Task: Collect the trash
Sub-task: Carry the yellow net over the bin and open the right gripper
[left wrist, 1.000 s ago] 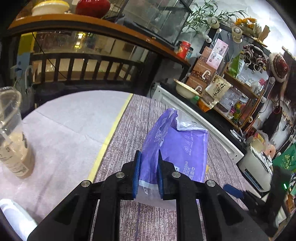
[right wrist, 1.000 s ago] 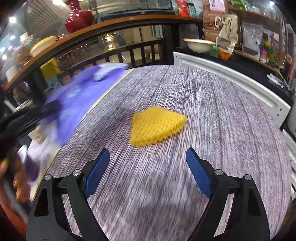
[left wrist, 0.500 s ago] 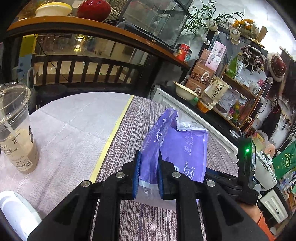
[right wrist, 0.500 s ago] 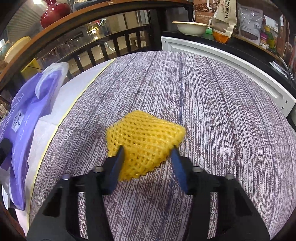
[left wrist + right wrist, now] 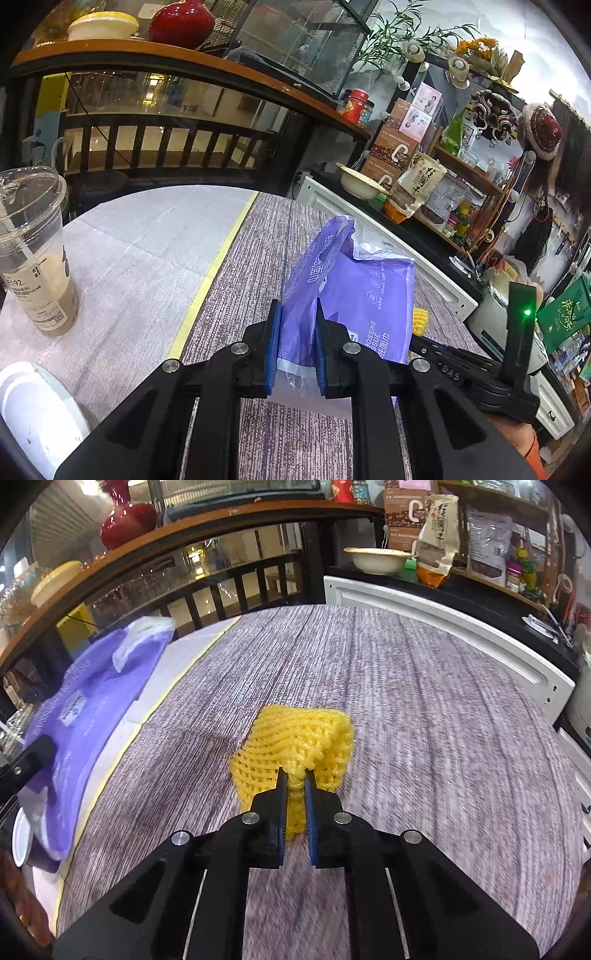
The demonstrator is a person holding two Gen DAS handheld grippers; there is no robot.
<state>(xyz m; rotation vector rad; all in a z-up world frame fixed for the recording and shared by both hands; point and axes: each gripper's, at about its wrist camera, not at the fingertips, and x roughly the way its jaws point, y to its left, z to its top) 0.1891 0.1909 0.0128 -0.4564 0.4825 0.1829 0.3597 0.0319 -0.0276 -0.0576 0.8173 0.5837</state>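
A purple tissue-pack bag (image 5: pixel 354 288) hangs above the table, with my left gripper (image 5: pixel 297 310) shut on its lower clear edge. The bag's torn top stands open. The same bag (image 5: pixel 85 716) shows at the left of the right wrist view. A yellow foam fruit net (image 5: pixel 303 734) lies on the purple-grey woven mat (image 5: pixel 424 738). My right gripper (image 5: pixel 294 775) points down at it, its jaws closing, and the pads pinch the net's near edge into a bunch. A sliver of the net (image 5: pixel 419 321) peeks out behind the bag.
A lidded plastic cup (image 5: pixel 35 258) with a milky drink stands on the white cloth (image 5: pixel 140 251) at the left, near a white rounded object (image 5: pixel 33 402). A white cabinet (image 5: pixel 443 627) borders the table's far right side. Cluttered shelves and a dark railing lie beyond.
The right gripper came forward over the yellow net and its jaws went from wide open to pinching the net, which has bunched up. The left gripper still holds the purple bag.
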